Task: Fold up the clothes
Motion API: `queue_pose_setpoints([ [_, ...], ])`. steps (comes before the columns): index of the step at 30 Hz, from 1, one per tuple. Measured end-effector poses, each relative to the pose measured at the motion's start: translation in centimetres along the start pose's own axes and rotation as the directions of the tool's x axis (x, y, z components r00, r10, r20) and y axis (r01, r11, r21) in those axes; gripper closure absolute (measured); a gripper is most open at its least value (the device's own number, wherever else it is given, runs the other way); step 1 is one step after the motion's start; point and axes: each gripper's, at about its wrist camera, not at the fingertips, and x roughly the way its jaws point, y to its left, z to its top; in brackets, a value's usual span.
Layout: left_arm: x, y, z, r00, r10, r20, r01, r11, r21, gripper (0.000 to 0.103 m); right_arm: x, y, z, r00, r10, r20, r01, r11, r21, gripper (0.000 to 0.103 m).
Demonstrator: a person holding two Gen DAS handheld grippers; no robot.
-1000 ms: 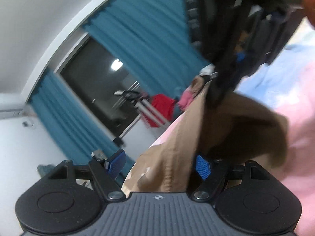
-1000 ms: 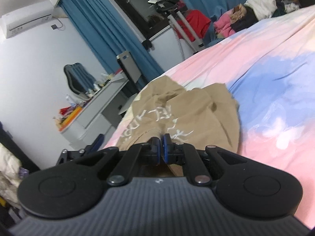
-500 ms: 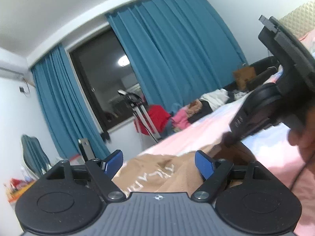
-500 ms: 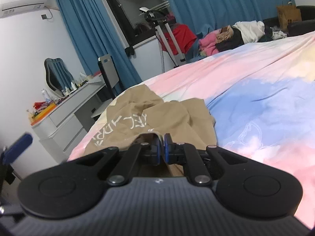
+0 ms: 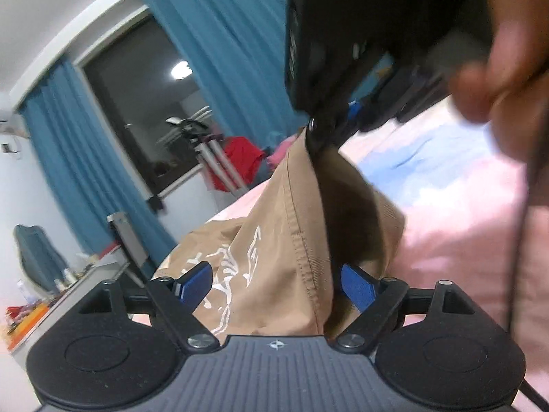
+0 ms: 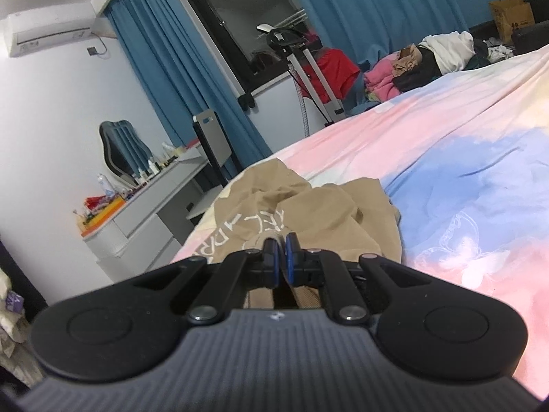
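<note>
Ahead of me blue curtains (image 6: 192, 79) hang on both sides of a dark window (image 6: 247, 17), and a ceiling lamp's reflection (image 5: 180, 68) glows in the glass. An air conditioner (image 6: 51, 31) sits high on the white wall (image 6: 51, 103) to my left. Below it a grey desk (image 6: 144, 213) carries bottles and bright clutter, with a chair (image 6: 120, 151) behind it against the wall. A white cabinet (image 6: 274, 103) stands under the window, a metal stand (image 6: 308, 68) and something red (image 6: 334, 68) just beside it. Farther right a heap of laundry (image 6: 429, 58) lies near a paper bag (image 6: 511, 13). A pink and blue bedsheet (image 6: 446, 158) fills my right side.
</note>
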Motion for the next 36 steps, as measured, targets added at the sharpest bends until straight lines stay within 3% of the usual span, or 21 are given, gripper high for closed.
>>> queue_pose_setpoints([
  [3, 1.6, -0.4, -0.1, 0.992, 0.123, -0.015, -0.123, 0.992, -0.033, 0.018, -0.3, 0.1, 0.1, 1.0, 0.015, 0.018, -0.015, 1.0, -0.003, 0.095],
  [5, 2.2, -0.1, -0.3, 0.976, 0.215, -0.047, -0.217, 0.975, -0.055, 0.018, -0.6, 0.3, 0.1, 0.999, 0.006, 0.041, -0.005, 1.0, -0.016, 0.095],
  [7, 2.0, 1.5, -0.6, 0.963, 0.254, -0.091, -0.264, 0.957, -0.123, 0.016, -0.7, 0.4, 0.1, 0.997, -0.03, 0.067, 0.032, 0.999, -0.036, 0.095],
  [9, 1.0, 2.8, -1.0, 0.958, 0.255, -0.13, -0.274, 0.949, -0.157, 0.012, -0.8, 0.6, 0.0, 0.993, -0.068, 0.092, 0.073, 0.996, -0.058, 0.095],
  [15, -4.0, 2.7, -2.1, 0.968, 0.192, -0.163, -0.199, 0.98, -0.028, 0.011, -0.1, 1.8, -0.9, 0.978, -0.162, 0.133, 0.184, 0.966, -0.182, 0.095],
  [19, -5.1, 3.2, -3.2, 0.95, 0.11, -0.293, -0.147, 0.983, -0.109, 0.015, -0.8, 2.0, -0.9, 0.955, -0.209, 0.211, 0.254, 0.943, -0.214, 0.095],
  [21, -5.4, 4.3, -3.8, 0.932, 0.133, -0.337, -0.195, 0.968, -0.159, 0.017, -1.7, 1.6, -0.4, 0.945, -0.21, 0.251, 0.259, 0.949, -0.181, 0.095],
  [26, -6.7, 9.0, -4.0, 0.922, 0.244, -0.301, -0.338, 0.887, -0.314, 0.017, -2.1, 0.0, 0.4, 0.954, -0.19, 0.232, 0.217, 0.972, -0.095, 0.095],
  [28, -7.1, 10.1, -3.7, 0.927, 0.225, -0.298, -0.328, 0.873, -0.361, 0.017, -1.8, -0.5, 0.3, 0.963, -0.181, 0.199, 0.2, 0.977, -0.076, 0.095],
  [30, -7.4, 9.8, -3.3, 0.931, 0.207, -0.302, -0.311, 0.882, -0.353, 0.017, -1.4, -0.6, 0.3, 0.972, -0.165, 0.166, 0.178, 0.982, -0.066, 0.095],
  [34, -6.6, 8.2, -2.3, 0.951, 0.148, -0.272, -0.223, 0.937, -0.269, 0.017, -1.2, -0.7, 0.4, 0.994, -0.053, 0.091, 0.055, 0.998, -0.024, 0.095],
  [36, -6.9, 6.1, -1.9, 0.96, 0.118, -0.254, -0.174, 0.962, -0.211, 0.017, -1.2, -0.3, 0.3, 0.997, -0.031, 0.077, 0.033, 0.999, -0.023, 0.095],
])
